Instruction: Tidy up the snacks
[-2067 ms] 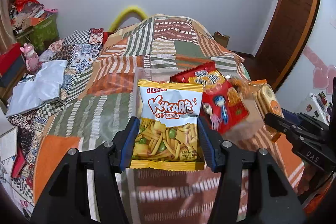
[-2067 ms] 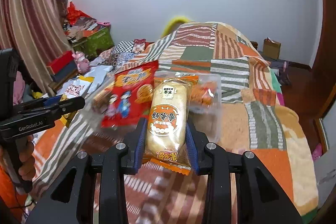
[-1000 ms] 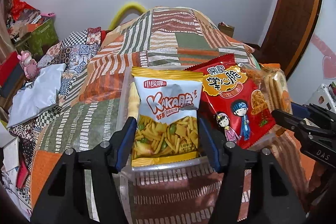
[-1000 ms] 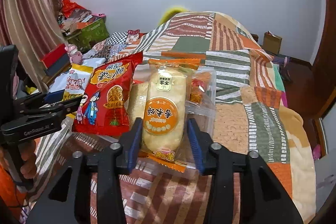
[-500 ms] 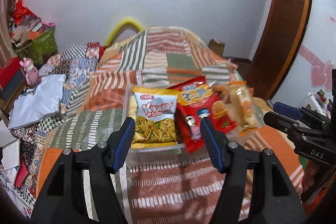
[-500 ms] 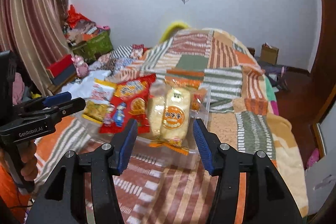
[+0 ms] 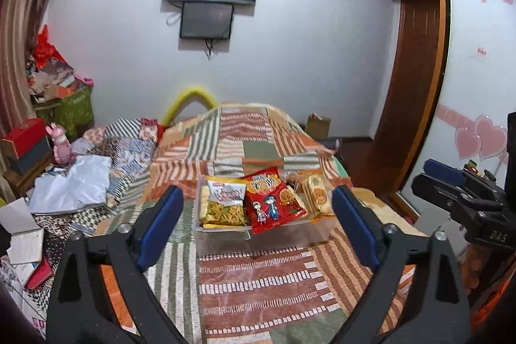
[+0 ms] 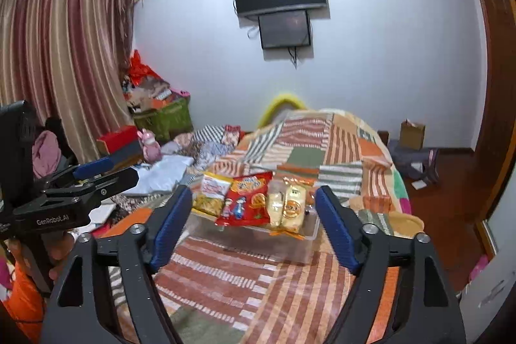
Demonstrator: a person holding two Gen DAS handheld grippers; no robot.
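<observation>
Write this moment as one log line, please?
left gripper: open, empty | right gripper: open, empty | snack packs: upright in clear box

Clear box (image 7: 258, 239): contents stand in front, back wall hidden; whatever lies behind packets can't be made out. Print on yellow snack bag (image 7: 224, 204) and red snack bag (image 7: 271, 204) too small to read. Rice cracker packs (image 8: 288, 208): count unclear, edges merge. Right gripper (image 7: 451, 186) in left view cut by frame edge, only one side showing. Hand (image 8: 56, 250) under left gripper (image 8: 96, 174) mostly hidden behind handle. Lower gripper arms run out of frame.
</observation>
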